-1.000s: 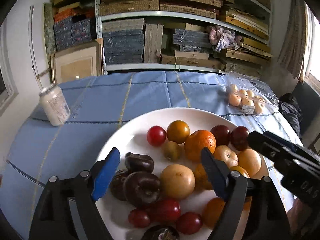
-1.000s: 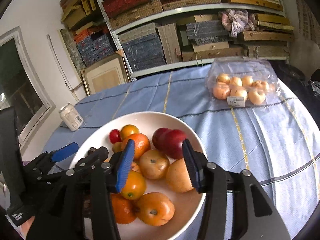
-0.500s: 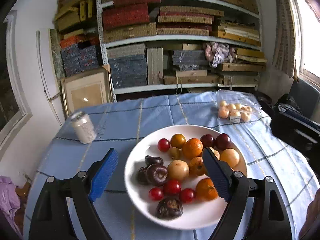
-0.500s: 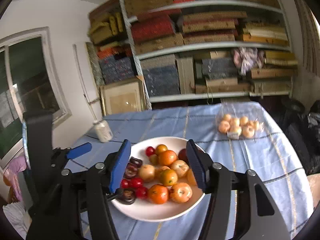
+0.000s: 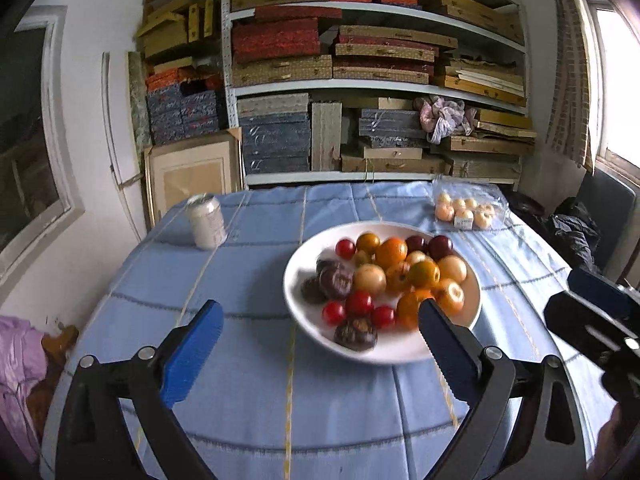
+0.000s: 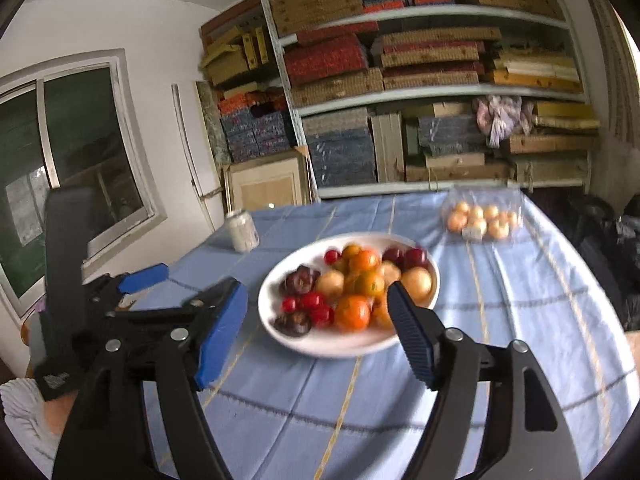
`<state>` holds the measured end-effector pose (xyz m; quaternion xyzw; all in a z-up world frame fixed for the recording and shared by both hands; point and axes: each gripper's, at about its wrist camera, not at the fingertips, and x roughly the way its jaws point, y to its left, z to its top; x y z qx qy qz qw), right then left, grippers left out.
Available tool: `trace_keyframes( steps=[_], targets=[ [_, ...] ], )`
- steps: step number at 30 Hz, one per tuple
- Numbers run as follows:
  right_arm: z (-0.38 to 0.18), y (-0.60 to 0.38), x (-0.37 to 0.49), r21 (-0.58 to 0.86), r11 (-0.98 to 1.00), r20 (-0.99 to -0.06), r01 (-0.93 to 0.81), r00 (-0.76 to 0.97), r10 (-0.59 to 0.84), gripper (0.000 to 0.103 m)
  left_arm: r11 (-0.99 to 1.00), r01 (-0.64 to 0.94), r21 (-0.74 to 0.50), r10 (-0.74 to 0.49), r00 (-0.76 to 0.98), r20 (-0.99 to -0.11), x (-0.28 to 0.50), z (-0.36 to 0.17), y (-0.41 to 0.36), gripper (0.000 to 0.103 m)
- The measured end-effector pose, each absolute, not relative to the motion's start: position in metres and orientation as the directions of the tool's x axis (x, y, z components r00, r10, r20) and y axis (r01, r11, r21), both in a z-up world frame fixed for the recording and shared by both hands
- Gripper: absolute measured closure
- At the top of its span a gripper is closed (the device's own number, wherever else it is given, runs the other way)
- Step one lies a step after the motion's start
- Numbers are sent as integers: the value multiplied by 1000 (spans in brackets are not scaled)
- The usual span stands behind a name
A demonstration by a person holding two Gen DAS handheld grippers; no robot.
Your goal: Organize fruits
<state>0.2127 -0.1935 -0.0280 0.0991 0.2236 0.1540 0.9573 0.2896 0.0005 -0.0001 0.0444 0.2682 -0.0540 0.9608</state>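
Observation:
A white plate (image 5: 304, 312) (image 6: 344, 344) on the blue tablecloth holds several fruits: oranges (image 5: 391, 252), pale round fruits (image 5: 370, 279), red cherry tomatoes (image 5: 359, 303) and dark purple fruits (image 5: 335, 282). My left gripper (image 5: 320, 348) is open and empty, held above the table in front of the plate. My right gripper (image 6: 320, 332) is open and empty, also in front of the plate. The left gripper shows at the left of the right wrist view (image 6: 136, 280).
A clear packet of pale fruits (image 5: 464, 212) (image 6: 482, 218) lies at the far right of the table. A white can (image 5: 206, 222) (image 6: 241, 231) stands at the far left. Shelves of boxes (image 5: 360, 80) stand behind the table. A window (image 6: 60, 160) is left.
Both grippers have pulled back and up from the plate, so the plate looks smaller and farther. Both stay open and empty.

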Motion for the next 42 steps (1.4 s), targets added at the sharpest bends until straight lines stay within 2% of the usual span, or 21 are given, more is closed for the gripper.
trace_keyframes(
  steps=[6,10,11,15,27,33,37,42],
  targets=[
    [-71,-187,203,214,953,-453,-215,842,292,31,992,117,51,-69,828,-556,274,-32,5,4],
    [-81,-183,201,169,960,-459,-225,844,279,15,991,118,66,-58,811,-582,274,-51,1,4],
    [-82,-182,201,172,959,-458,-226,843,281,14,990,116,78,-48,807,-588,275,-54,-1,4],
    [-83,-188,205,192,958,-463,-215,840,282,13,984,103,144,2,806,-592,277,-56,-9,4],
    [-84,-189,207,193,956,-468,-219,836,286,12,988,147,50,-84,777,-624,276,-58,-1,4],
    [-83,-191,207,198,956,-467,-216,837,286,11,988,128,86,-55,813,-579,269,-57,-6,4],
    [-84,-191,207,200,956,-467,-215,837,286,11,987,150,49,-89,783,-615,275,-60,-4,4],
    [-83,-190,206,199,956,-466,-215,838,285,11,986,146,75,-71,790,-610,275,-62,-6,4]
  ],
)
